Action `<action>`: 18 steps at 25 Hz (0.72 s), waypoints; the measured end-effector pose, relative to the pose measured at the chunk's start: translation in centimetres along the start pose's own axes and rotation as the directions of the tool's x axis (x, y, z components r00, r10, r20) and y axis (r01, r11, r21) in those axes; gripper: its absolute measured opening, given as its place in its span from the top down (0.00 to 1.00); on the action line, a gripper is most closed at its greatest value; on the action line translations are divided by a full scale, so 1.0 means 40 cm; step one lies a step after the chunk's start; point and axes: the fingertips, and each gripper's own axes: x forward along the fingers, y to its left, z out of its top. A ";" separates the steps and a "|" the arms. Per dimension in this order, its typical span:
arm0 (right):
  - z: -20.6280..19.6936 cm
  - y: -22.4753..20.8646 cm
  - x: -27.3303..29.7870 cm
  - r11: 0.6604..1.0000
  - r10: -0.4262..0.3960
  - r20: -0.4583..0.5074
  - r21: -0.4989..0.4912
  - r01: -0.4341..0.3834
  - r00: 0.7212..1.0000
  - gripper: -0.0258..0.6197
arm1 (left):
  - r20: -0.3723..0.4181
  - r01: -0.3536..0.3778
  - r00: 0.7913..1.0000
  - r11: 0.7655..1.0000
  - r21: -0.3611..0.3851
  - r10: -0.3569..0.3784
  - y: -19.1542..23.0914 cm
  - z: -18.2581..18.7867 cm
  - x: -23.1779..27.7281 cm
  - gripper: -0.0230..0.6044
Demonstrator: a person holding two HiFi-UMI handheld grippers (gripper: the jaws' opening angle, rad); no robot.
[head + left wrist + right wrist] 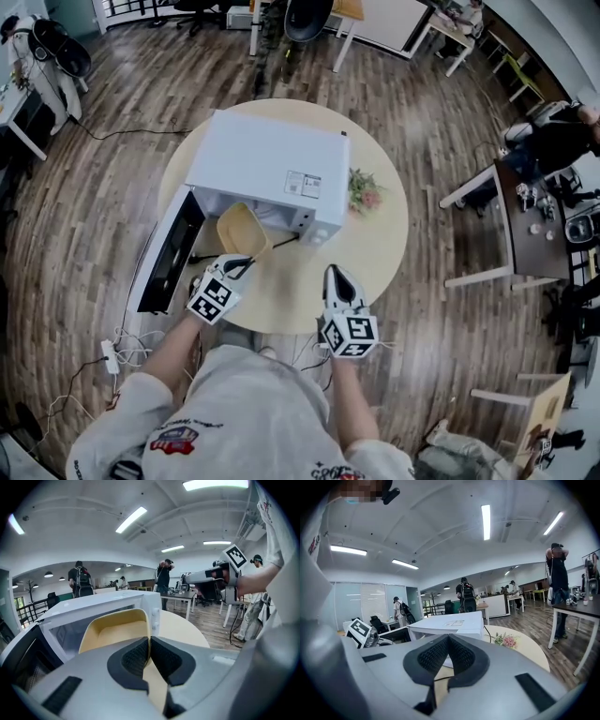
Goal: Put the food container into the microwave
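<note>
A tan food container [244, 231] hangs tilted at the mouth of the white microwave [267, 159], whose door [167, 253] swings open to the left. My left gripper [240, 266] is shut on the container's near rim. In the left gripper view the container [115, 632] fills the space ahead of the left gripper [149, 641], with the microwave [84, 609] behind it. My right gripper [340, 280] hovers over the table's front edge, shut with nothing in it. In the right gripper view the right gripper [448, 640] faces the microwave [452, 624].
The microwave stands on a round pale table [384, 244]. A small bunch of flowers [364, 191] lies to the microwave's right, and a black cable [285, 241] runs out in front. A power strip [111, 356] lies on the floor at left. Desks and people stand farther off.
</note>
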 end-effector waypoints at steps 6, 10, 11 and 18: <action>-0.017 -0.032 -0.005 0.999 -0.030 -0.003 0.011 0.030 1.000 0.96 | -0.072 0.020 0.997 0.993 0.117 -0.012 0.027 -0.027 0.054 0.94; -0.020 -0.050 -0.020 0.999 -0.052 -0.010 0.015 0.052 0.999 0.96 | -0.109 0.039 0.994 0.986 0.164 -0.021 0.044 -0.037 0.085 0.94; -0.019 -0.054 -0.024 0.998 -0.058 -0.010 0.015 0.058 0.998 0.96 | -0.121 0.042 0.993 0.982 0.184 -0.020 0.048 -0.042 0.091 0.94; -0.032 -0.069 -0.035 0.997 -0.075 -0.016 0.024 0.075 0.997 0.96 | -0.192 0.085 0.981 0.948 0.307 -0.026 0.066 -0.063 0.125 0.94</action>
